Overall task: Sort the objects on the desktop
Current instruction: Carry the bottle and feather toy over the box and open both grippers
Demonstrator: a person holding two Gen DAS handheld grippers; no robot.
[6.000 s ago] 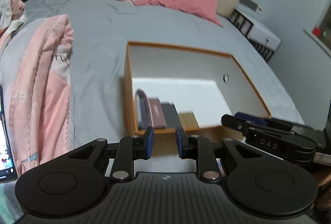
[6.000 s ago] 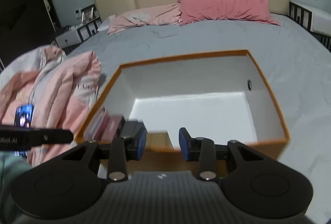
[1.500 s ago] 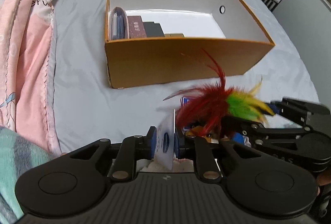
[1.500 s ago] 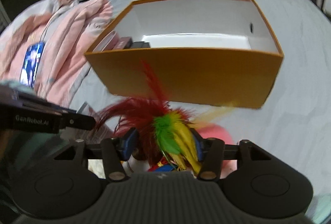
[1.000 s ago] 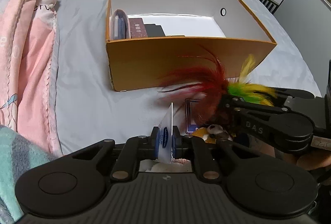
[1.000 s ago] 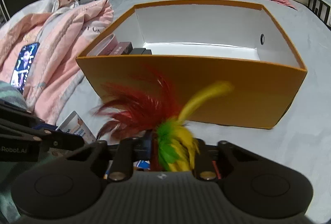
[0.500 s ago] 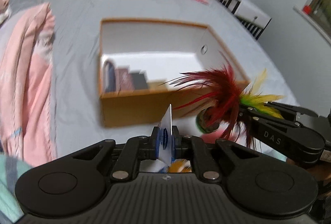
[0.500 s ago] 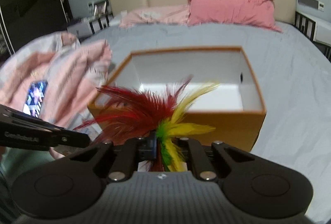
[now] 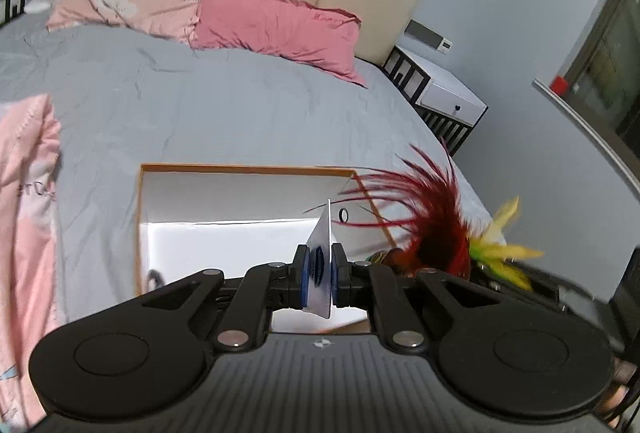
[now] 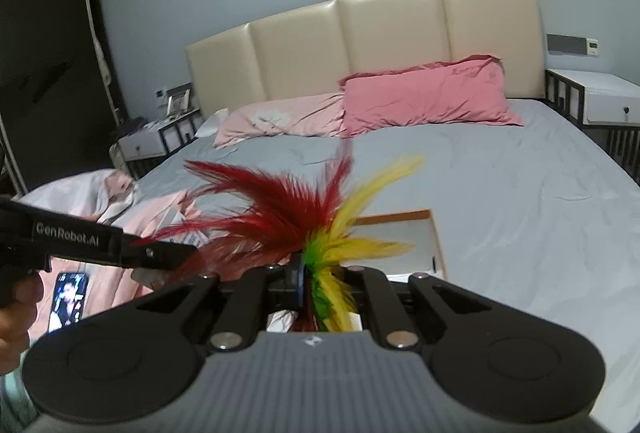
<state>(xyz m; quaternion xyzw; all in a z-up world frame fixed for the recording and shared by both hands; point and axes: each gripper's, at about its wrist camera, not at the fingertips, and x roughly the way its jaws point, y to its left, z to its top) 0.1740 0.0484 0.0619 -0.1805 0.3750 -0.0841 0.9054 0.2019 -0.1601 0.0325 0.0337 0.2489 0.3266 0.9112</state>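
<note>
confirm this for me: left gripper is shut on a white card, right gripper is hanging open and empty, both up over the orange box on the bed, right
Not quite. The right gripper is not open and empty: the right wrist view shows it shut on the feather toy. The rest holds: the left gripper is shut on the white card, both above the orange box on the bed.

"GenRobot.AI" is printed in pale letters on the black side of the left gripper (image 10: 96, 245), seen in the right wrist view. Partial letters are visible on the pink blanket (image 9: 28, 189) but cannot be read reliably.
</note>
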